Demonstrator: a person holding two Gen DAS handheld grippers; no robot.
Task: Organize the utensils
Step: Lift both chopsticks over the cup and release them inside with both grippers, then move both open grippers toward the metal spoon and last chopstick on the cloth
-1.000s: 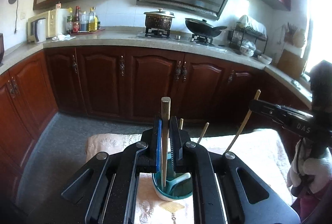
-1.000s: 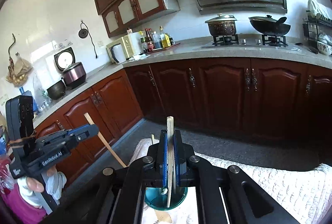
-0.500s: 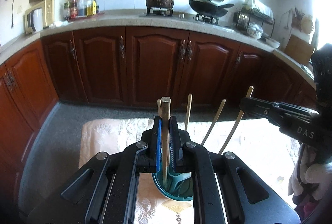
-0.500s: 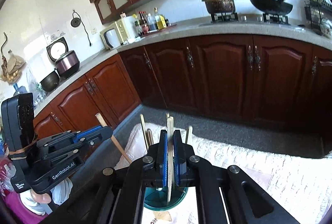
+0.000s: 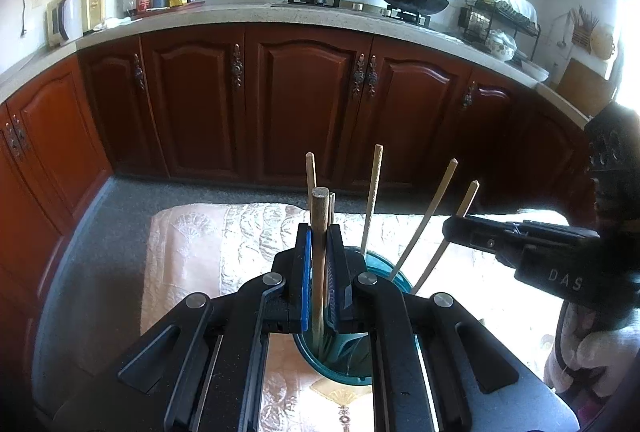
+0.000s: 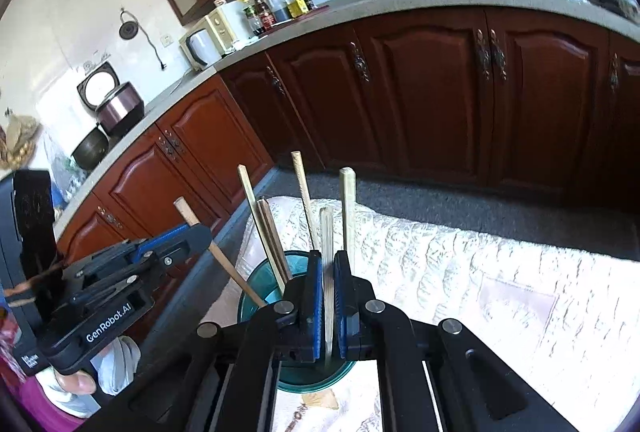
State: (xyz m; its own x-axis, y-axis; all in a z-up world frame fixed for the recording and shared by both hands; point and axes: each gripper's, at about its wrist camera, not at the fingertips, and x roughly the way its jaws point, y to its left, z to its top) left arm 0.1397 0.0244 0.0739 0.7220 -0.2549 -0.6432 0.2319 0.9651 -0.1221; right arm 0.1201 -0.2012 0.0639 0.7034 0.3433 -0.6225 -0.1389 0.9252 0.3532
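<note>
Left gripper [image 5: 319, 288] pinches a round wooden stick [image 5: 319, 232]; right gripper [image 6: 328, 296] pinches a pale chopstick [image 6: 327, 232]. Keep both upright over the teal cup [image 5: 396, 274]; release only once tips are inside.

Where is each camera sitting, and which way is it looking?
Left wrist view: sits on the left gripper, looking down along its fingers at a round teal cup of wooden chopsticks on a pale embroidered cloth; the right gripper and a gloved hand show.
Right wrist view: sits on the right gripper, facing the same cup; the left gripper shows.
Both share the cup, chopsticks, cloth and dark red wooden cabinets.
</note>
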